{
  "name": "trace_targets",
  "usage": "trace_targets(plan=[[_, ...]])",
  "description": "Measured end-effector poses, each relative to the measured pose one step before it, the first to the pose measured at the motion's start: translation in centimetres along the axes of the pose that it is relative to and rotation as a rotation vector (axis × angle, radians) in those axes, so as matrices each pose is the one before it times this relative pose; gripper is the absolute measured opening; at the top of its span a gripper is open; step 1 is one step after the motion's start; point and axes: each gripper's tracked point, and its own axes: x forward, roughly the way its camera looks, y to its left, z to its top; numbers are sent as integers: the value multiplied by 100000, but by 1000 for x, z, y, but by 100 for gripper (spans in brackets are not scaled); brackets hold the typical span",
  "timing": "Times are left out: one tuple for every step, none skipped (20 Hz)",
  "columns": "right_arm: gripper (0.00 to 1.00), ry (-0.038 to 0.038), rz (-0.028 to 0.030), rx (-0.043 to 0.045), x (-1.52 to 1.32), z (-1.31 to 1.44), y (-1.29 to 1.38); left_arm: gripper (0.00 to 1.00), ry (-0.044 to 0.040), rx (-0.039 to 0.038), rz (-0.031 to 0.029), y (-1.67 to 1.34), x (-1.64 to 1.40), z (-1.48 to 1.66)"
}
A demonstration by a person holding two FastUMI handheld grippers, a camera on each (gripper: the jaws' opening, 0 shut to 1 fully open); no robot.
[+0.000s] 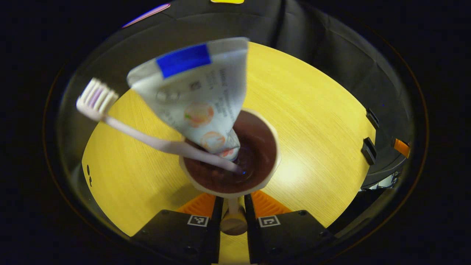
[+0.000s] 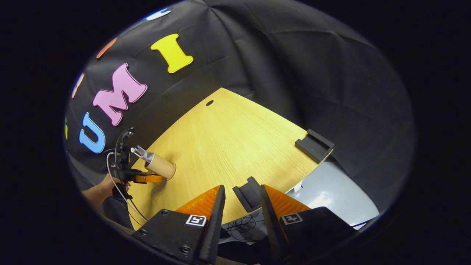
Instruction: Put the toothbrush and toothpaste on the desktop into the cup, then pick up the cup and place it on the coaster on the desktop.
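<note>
Desktop (image 1: 316, 121) beneath gripped cup (image 1: 230, 154) (toothpaste (image 1: 198, 92) inside).

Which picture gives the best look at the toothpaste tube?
The left gripper view: the toothpaste tube looms close, standing in the cup beside the toothbrush. The right gripper view shows it far off, just a small tip poking from the cup.

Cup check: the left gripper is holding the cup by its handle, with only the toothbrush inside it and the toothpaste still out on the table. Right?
Not quite. In the left gripper view the toothpaste stands in the cup alongside the toothbrush. The left gripper holds the handle, as stated.
</note>
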Motion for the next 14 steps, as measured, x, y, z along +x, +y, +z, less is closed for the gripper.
trace_targets(plan=[[58,97,42,161,-33,-78,-99,36,-1435,554,-147,-344,-155,236],[58,305,193,275,59,-74,-13,51,-1640,600,1579,297,-293,416],[58,188,121,276,141,37,-42,66,-715,245,1388,423,-201,118],[58,18,81,105,72,-7,49,80,150,-536,484,39,-320,3],[58,-28,276,88,-36,43,49,86,-200,-724,668,35,-225,-108],[58,-80,229,70,67,71,117,96,-586,-561,957,197,-279,-21],[58,40,377,-61,92,3,106,99,-223,-442,1145,246,-277,-120],[58,105,419,-230,143,38,161,100,-393,-283,1162,174,-326,-63],[58,319,516,-176,100,-18,274,100,-822,-311,1197,222,-361,-17],[58,356,865,-245,242,-52,426,100,-899,-278,962,207,-496,-50],[58,436,663,-418,150,31,404,100,-1001,-638,896,308,-650,-81],[58,603,964,-770,288,-106,557,100,-925,-1052,845,243,-642,-16],[58,668,1049,-925,277,2,597,100,-1035,-1238,1019,406,-693,-322],[59,795,1092,-1031,299,-60,655,100,-1178,-1436,911,415,-758,-291]])
